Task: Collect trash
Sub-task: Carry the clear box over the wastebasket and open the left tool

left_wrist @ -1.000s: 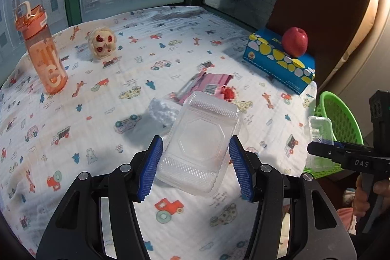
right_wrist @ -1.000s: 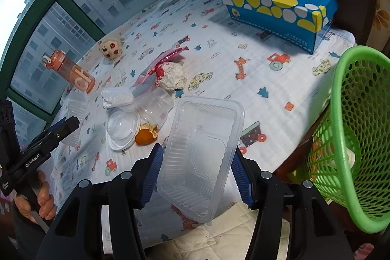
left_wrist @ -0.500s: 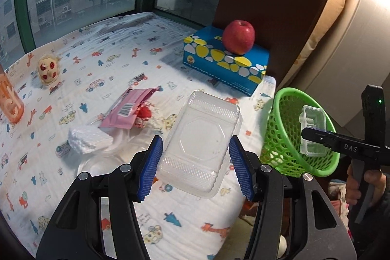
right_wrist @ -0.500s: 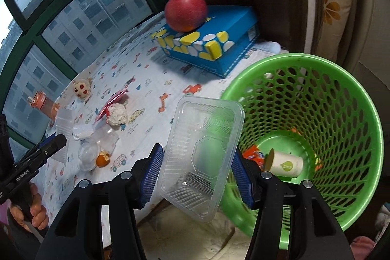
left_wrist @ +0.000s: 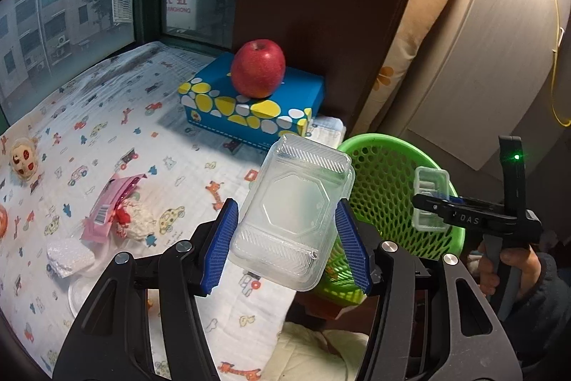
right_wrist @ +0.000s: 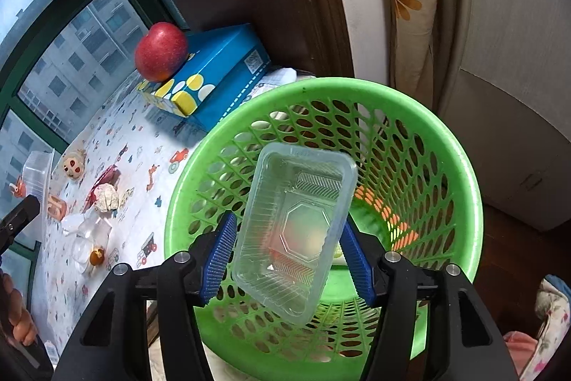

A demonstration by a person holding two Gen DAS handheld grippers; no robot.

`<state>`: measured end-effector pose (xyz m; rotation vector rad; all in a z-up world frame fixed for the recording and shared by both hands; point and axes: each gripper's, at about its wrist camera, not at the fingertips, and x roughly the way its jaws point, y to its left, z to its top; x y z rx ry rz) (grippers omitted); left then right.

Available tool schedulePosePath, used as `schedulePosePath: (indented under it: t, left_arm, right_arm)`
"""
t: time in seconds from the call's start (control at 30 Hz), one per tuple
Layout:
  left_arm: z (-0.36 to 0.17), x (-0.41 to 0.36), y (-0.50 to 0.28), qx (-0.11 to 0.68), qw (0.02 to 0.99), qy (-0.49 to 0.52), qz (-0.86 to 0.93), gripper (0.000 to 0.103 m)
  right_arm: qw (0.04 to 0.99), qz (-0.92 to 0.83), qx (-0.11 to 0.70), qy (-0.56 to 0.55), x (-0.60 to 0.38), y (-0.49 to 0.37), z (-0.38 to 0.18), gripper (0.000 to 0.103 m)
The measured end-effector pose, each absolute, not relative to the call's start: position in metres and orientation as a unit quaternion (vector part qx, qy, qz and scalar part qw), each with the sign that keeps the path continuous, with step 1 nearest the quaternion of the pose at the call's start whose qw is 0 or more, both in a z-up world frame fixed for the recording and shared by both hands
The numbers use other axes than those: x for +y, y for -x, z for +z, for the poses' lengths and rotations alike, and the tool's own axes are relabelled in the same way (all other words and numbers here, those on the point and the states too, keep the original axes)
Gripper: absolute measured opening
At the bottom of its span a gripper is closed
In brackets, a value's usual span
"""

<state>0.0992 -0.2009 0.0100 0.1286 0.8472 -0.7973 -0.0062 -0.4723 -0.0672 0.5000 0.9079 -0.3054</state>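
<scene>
Right claw (right_wrist: 287,259) hangs directly over the mouth of the green basket (right_wrist: 460,174); its jaws have just been opening, and the clear plastic tray (right_wrist: 296,231) sits tilted between the blue pads, long axis pointing away from the claw, apparently slipping free. Left claw (left_wrist: 285,234) grips a second clear tray (left_wrist: 294,213) over the bed's edge, beside the basket and farther from it.

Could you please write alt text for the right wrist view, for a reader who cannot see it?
The right gripper has a clear plastic tray between its blue pads, directly over the open green basket. Its jaws have just been opening. Behind, a red apple rests on a blue box.
</scene>
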Motion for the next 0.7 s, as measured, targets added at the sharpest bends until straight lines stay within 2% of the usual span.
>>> schedulePosePath:
  t: [0.27, 0.7]
  left_arm:
    - [0.006, -0.251, -0.086, 0.404, 0.815, -0.085, -0.408, 0.056]
    - [-0.024, -0.316, -0.055, 0.439, 0.771, -0.108, -0.449, 0.056]
  right_arm:
    - [0.858, -0.161, 0.417, -0.254, -0.493, 0.027, -0.066, 0.069]
    - [0.870, -0.188, 0.377, -0.254, -0.514, 0.064, -0.045, 0.072]
